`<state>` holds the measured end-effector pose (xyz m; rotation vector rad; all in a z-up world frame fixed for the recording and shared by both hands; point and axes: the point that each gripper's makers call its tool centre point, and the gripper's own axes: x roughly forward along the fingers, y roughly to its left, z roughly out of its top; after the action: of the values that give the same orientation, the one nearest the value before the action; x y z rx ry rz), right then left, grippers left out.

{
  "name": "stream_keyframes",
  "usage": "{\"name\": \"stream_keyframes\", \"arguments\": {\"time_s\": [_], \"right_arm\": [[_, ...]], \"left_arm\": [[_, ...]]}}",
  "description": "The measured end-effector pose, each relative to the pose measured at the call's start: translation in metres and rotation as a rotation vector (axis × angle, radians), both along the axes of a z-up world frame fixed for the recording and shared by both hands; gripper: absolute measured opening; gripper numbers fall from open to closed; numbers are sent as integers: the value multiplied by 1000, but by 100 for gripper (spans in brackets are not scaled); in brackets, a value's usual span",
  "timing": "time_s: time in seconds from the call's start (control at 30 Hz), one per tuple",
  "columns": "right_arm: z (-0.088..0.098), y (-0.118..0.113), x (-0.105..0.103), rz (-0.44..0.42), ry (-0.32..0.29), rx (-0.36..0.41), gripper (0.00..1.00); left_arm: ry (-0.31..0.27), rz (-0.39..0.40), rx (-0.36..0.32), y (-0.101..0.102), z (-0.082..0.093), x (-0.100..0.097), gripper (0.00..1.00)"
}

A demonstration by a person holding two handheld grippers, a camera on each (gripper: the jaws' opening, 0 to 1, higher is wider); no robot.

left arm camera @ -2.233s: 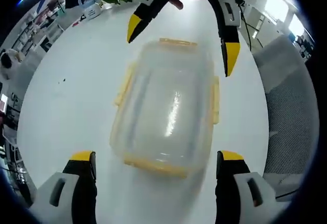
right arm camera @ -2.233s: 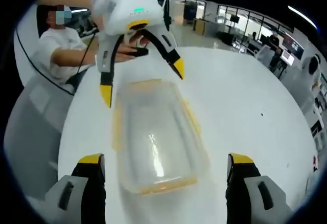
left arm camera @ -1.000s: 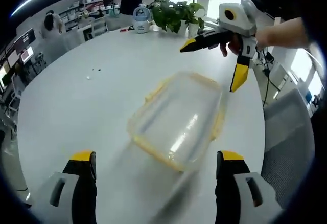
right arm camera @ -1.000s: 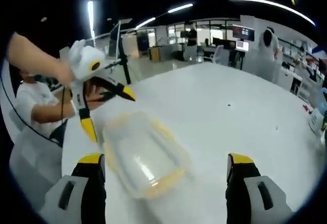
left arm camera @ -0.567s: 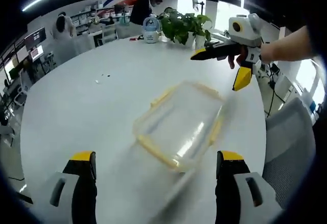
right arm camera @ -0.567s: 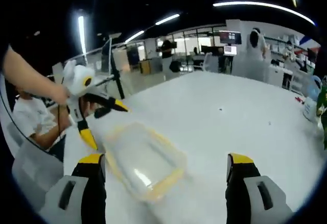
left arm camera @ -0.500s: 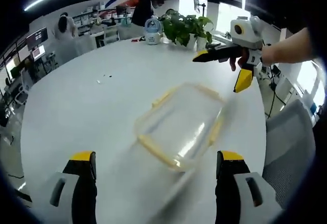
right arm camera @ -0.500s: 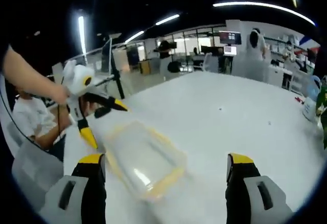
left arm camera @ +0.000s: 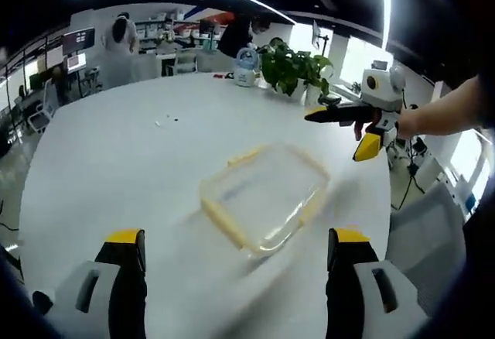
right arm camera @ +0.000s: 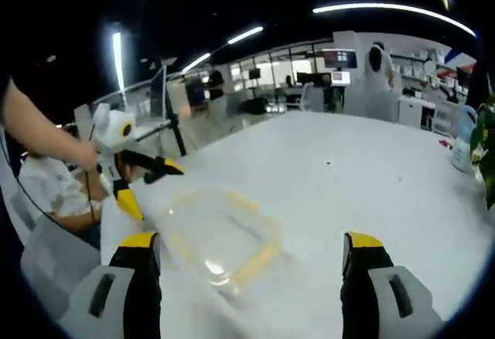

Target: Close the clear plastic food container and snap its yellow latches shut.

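Note:
A clear plastic food container (left arm camera: 264,200) with yellow latches lies lid-on in the middle of the white table (left arm camera: 116,161). In the left gripper view my left gripper (left arm camera: 236,277) stands open, well back from the container, nothing between its jaws. The right gripper (left arm camera: 357,128) hangs open beyond the container's far right, held by a hand. In the right gripper view the container (right arm camera: 220,234) sits ahead of my open right gripper (right arm camera: 251,285), and the left gripper (right arm camera: 143,180) hangs open at the container's left.
A potted plant (left arm camera: 290,64) and a small white-blue appliance (left arm camera: 246,58) stand at the table's far edge. A grey chair (left arm camera: 425,231) sits at the right. A seated person (right arm camera: 50,192) is left of the table. Desks and monitors fill the office behind.
Both grippers have lifted up and back from the container, which now looks smaller and farther in both views. The container itself stays on the table.

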<state>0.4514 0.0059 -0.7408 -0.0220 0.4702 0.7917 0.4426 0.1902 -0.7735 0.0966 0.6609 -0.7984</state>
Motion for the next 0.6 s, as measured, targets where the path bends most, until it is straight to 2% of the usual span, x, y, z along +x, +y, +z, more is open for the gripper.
{"name": "stream_keyframes", "arguments": {"time_s": [0.27, 0.4, 0.6], "right_arm": [[2, -9, -11, -35, -3, 17, 98], [1, -14, -15, -49, 0, 22, 98], [-2, -21, -23, -82, 9, 44, 97]], "left_arm": [[-9, 40, -45, 7, 2, -12, 99], [-7, 87, -96, 11, 7, -12, 99], [-6, 111, -117, 14, 8, -18, 98]]}}
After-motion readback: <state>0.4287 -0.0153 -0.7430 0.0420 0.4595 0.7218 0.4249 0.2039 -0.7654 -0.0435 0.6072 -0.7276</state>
